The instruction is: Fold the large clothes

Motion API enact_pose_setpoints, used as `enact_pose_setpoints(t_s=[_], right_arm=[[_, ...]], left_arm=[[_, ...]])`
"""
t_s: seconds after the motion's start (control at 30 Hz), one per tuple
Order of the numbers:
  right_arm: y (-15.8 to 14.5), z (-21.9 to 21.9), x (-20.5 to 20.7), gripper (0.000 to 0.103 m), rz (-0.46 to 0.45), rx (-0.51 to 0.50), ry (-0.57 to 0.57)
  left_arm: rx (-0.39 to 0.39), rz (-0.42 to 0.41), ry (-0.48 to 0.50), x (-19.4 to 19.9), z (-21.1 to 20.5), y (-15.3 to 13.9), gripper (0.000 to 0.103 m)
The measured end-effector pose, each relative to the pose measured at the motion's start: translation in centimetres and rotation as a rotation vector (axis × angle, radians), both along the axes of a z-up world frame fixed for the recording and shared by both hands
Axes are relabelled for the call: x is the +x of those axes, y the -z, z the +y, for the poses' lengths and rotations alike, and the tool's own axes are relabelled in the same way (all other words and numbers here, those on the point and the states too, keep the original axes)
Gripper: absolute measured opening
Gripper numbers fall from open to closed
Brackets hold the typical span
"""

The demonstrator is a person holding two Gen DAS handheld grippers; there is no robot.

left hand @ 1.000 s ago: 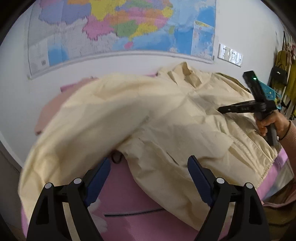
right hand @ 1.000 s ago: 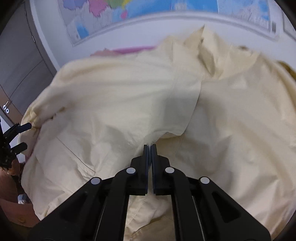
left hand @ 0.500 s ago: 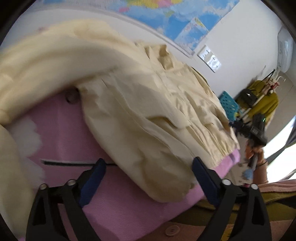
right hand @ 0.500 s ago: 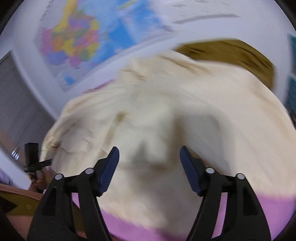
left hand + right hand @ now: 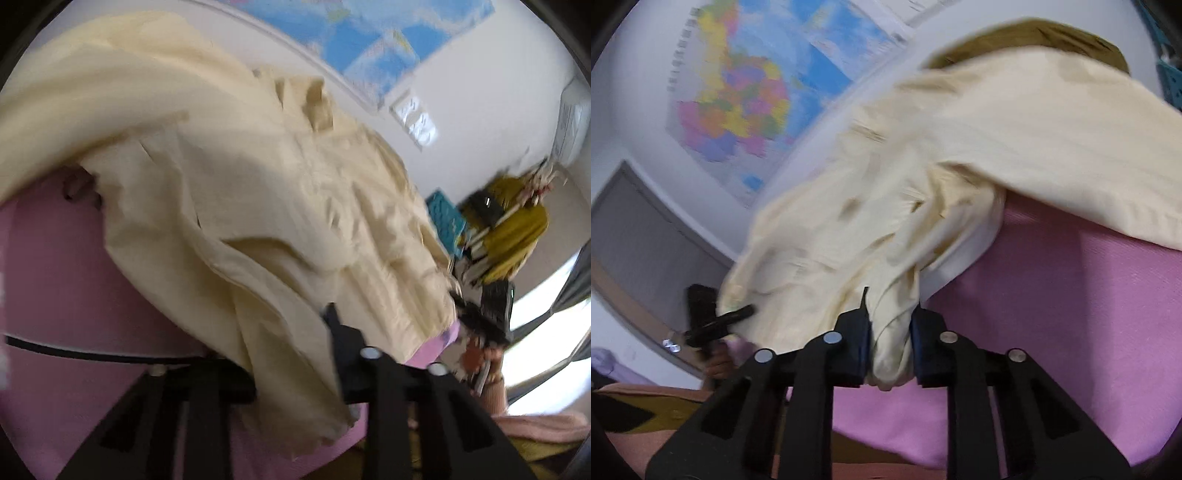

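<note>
Two grippers: both are shown closed on one cream jacket (image 5: 295, 206), counted as a single garment.
Left gripper (image 5: 291, 354): a fold of the jacket's lower edge is draped between its blue-padded fingers; it is judged to be clamped there, though blur hides the left pad.
Right gripper (image 5: 888, 343): a bunched corner of the jacket (image 5: 923, 206) is pinched between its pads.
Jacket position: it is spread over the pink-covered counter (image 5: 55, 280), collar toward the wall map (image 5: 746, 96), one sleeve thrown over the far side of the counter.
Step in hand: the hem corners are judged to be gripped, ready for a fold toward the collar.
Risk one: thin fabric could be lost from the left gripper if it is pulled quickly, since only an edge is held.
Risk two: the bunched wad in the right gripper could be carried into the fold, so a crooked crease would be set.
Risk three: the loose sleeve could be dragged off the counter.
Other count: one map, one olive garment (image 5: 1027, 37) beyond the jacket.
</note>
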State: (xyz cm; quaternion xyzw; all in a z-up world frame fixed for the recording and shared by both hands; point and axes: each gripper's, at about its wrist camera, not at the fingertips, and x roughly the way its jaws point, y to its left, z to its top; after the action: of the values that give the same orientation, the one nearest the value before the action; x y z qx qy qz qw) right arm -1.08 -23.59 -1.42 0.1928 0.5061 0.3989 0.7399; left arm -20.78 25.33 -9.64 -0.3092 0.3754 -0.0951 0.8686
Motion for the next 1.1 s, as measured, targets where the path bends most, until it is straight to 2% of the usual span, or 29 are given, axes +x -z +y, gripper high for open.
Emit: enact_pose_setpoints(t_s=[0.03, 0.13, 0.2, 0.23, 0.27, 0.33, 0.37, 0.4, 0.43, 0.53, 0.6, 0.63, 0.73, 0.8, 0.87, 0.93, 0.97, 1.0, 1.03, 1.1], right_arm=[[-1.5, -0.1, -0.8, 0.016, -0.021, 0.053, -0.019], [-3.6, -0.1, -2.6, 0.016, -0.063, 0.098, -0.061], [-2.3, -0.2, -2.9, 0.023, -0.017, 0.024, -0.044], [-1.4, -0.6, -2.8, 0.033, 0.008, 0.002, -0.037], [-0.2, -1.2, -2.5, 0.045, 0.047, -0.025, -0.005], [1.2, -3.4, -1.6, 0.052, 0.094, -0.038, 0.110], [1.3, -4.3, -1.5, 0.061, 0.098, -0.010, 0.143], [1.4, -5.3, -1.1, 0.067, 0.094, 0.022, 0.187], [1.3, -6.5, -0.6, 0.078, 0.086, 0.041, 0.258], [1.9, -8.9, 1.3, 0.081, 0.106, 0.137, 0.405], [2.9, -9.7, 2.7, 0.077, 0.142, 0.180, 0.488], [3.2, -10.0, 3.2, 0.077, 0.142, 0.195, 0.506], [3.4, -9.7, 4.3, 0.076, 0.134, 0.182, 0.585], [3.4, -9.8, 4.3, 0.070, 0.118, 0.149, 0.654], [3.9, -10.6, 4.7, 0.053, 0.124, 0.112, 0.754], [4.1, -11.5, 5.2, 0.044, 0.126, 0.096, 0.813], [3.9, -12.0, 5.8, 0.036, 0.095, 0.087, 0.836], [3.7, -12.4, 5.8, 0.026, 0.079, 0.083, 0.846], [3.1, -12.9, 6.1, 0.009, 0.042, 0.073, 0.858], [0.8, -12.8, 6.9, 0.008, -0.039, 0.035, 0.834]], left_arm=[[0.015, -0.018, -0.009, -0.3, 0.5, -1.1, 0.020], [0.089, -0.047, -0.021, -1.8, 1.4, -4.2, 0.020], [0.171, -0.017, -0.018, -2.0, 1.3, -4.6, 0.025], [0.208, 0.012, -0.014, -1.7, 1.2, -4.1, 0.030], [0.259, 0.052, -0.013, -1.2, 0.8, -3.4, 0.032], [0.361, 0.119, -0.024, -0.2, 0.1, -2.1, 0.035], [0.402, 0.120, -0.030, -0.1, -0.3, -1.9, 0.036], [0.414, 0.109, -0.029, 0.0, -0.5, -2.0, 0.041], [0.419, 0.081, -0.028, -0.1, -0.5, -2.4, 0.045], [0.458, -0.007, -0.038, -1.0, -0.3, -4.2, 0.052], [0.483, -0.075, -0.061, -1.6, -0.1, -5.7, 0.058], [0.450, -0.104, -0.054, -1.9, 0.4, -6.3, 0.061], [0.473, -0.098, -0.094, -1.9, 0.6, -6.5, 0.063], [0.512, -0.096, -0.113, -1.8, 0.5, -6.6, 0.063], [0.527, -0.128, -0.121, -2.4, 0.7, -7.4, 0.063], [0.524, -0.166, -0.153, -3.1, 1.5, -8.3, 0.069], [0.512, -0.178, -0.163, -3.2, 1.9, -8.6, 0.070], [0.508, -0.181, -0.166, -3.1, 2.1, -8.8, 0.070], [0.514, -0.178, -0.168, -2.8, 2.0, -8.9, 0.070], [0.530, -0.172, -0.164, -2.0, 1.8, -9.0, 0.070]])
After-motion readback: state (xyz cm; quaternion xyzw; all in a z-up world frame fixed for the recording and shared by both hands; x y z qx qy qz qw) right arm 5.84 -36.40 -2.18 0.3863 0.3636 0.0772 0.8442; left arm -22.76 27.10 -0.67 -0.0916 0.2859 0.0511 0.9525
